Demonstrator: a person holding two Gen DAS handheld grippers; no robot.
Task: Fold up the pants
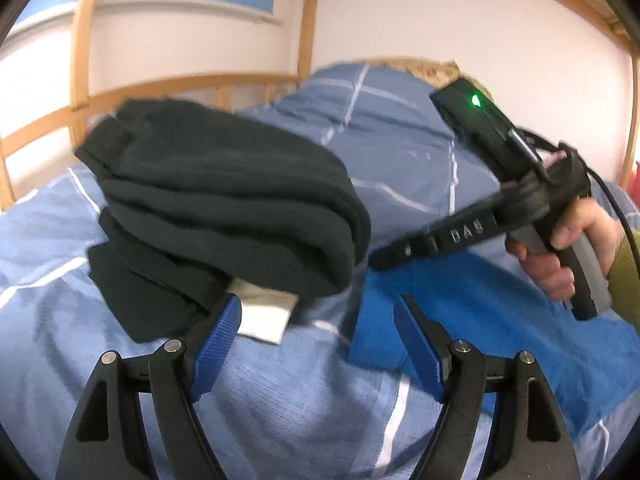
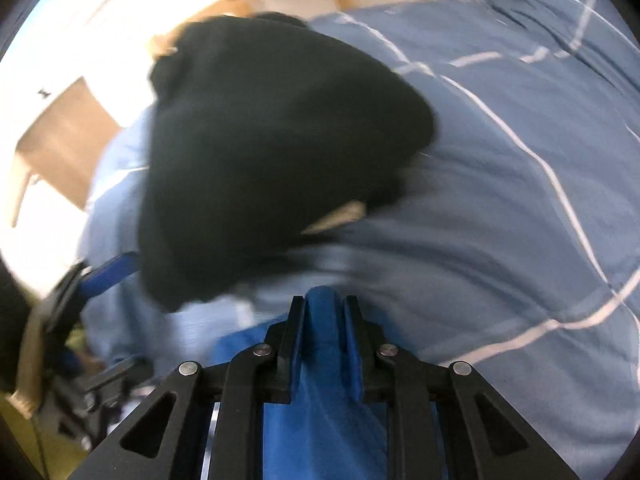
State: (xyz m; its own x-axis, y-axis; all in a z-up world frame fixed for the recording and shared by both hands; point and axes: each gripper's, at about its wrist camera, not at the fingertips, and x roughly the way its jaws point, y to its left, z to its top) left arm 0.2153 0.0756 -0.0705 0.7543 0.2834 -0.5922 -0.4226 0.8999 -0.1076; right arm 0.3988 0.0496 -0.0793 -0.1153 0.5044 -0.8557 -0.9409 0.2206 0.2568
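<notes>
Pants (image 1: 224, 200) bundled on duvet (image 1: 400, 152), folding prob. done; left gripper (image 1: 318, 344) spread, right gripper (image 2: 320, 320) pressed together; next: tidy/retract.

Soft, even indoor light, no hard shadows. Both views smeared w/ motion blur, worst in right wrist view: black pants (image 2: 276, 152) lose all texture, upper-left background blown out white. Fisheye bends edges, dark vignette corners.

The pants (image 1: 224, 200) are matt, soft dark knit cloth on a crumpled woven cotton-like duvet (image 1: 400, 140) — the left gripper (image 1: 318, 344) is matt black plastic with ribbed blue pads (image 1: 216, 348) — behind, smooth pale wood rails (image 1: 80, 60).
</notes>
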